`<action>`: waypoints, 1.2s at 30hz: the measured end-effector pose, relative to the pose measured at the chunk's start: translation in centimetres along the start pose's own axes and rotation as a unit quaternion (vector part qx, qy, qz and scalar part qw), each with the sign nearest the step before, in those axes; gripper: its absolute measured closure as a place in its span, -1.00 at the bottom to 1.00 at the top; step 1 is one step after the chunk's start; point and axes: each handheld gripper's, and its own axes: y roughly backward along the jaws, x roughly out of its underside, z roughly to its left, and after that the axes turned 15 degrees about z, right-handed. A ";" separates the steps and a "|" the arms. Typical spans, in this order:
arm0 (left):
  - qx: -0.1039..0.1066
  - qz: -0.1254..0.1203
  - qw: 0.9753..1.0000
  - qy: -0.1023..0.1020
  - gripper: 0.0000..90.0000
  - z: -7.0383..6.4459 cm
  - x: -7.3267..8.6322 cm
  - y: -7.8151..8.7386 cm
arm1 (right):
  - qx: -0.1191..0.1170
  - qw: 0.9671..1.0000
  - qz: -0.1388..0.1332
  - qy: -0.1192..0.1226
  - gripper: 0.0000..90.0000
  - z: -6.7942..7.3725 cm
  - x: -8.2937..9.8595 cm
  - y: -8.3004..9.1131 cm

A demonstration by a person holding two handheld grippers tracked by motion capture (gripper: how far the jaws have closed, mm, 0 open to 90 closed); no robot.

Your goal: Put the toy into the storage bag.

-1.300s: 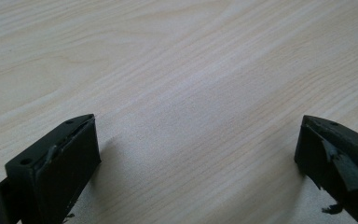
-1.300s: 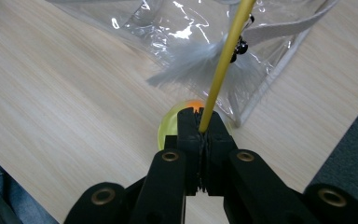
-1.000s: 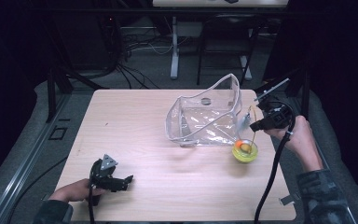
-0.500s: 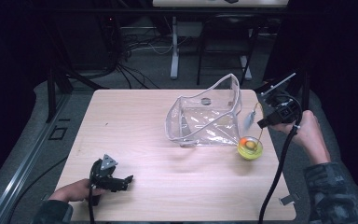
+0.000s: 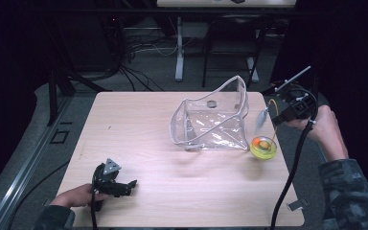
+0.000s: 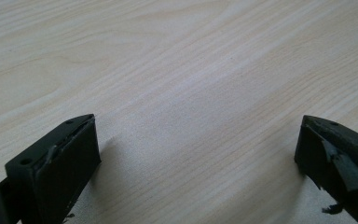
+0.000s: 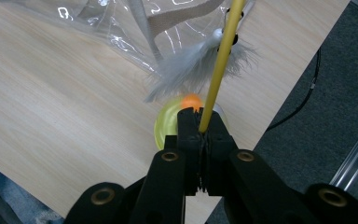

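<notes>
My right gripper (image 5: pixel 281 114) hangs above the table's right edge, shut on a thin yellow wand (image 7: pixel 221 60). A grey-white feather (image 7: pixel 191 70) dangles from the wand (image 5: pixel 273 111), and that feather (image 5: pixel 260 120) floats just above a round yellow-green toy (image 5: pixel 263 147) with an orange ball in it. In the right gripper view the toy (image 7: pixel 168 123) lies right behind my right gripper (image 7: pixel 203 128). My left gripper (image 5: pixel 130 185) rests open on the table's front left. In its own view my left gripper (image 6: pixel 198 154) has bare wood between the jaws.
A clear plastic pouch (image 5: pixel 215 122) with a pale rim stands open at the middle right of the wooden table (image 5: pixel 139 129), next to the toy. Cables and desk legs (image 5: pixel 179 48) stand on the floor beyond the far edge.
My right gripper has risen and drawn back to the right with the wand, lifting the feather off the round toy. The toy has slid slightly to the right. The left gripper stayed put.
</notes>
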 end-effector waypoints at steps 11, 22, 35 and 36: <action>0.002 0.002 1.000 0.001 -1.00 0.0 0.0 0.0 | 0.007 1.000 -0.001 -0.005 0.96 -0.8 -0.8 1.1; 0.001 0.002 1.000 0.000 -1.00 0.0 0.0 0.0 | 0.019 1.000 -0.006 -0.010 0.96 -1.2 -1.4 2.2; 0.002 0.002 1.000 0.000 -1.00 0.0 0.0 0.0 | 0.028 0.999 -0.011 -0.019 0.96 -1.9 -1.9 3.6; 0.002 0.002 1.000 0.000 -1.00 0.0 0.0 0.0 | 0.027 0.999 -0.015 -0.020 0.96 -1.9 -2.0 3.7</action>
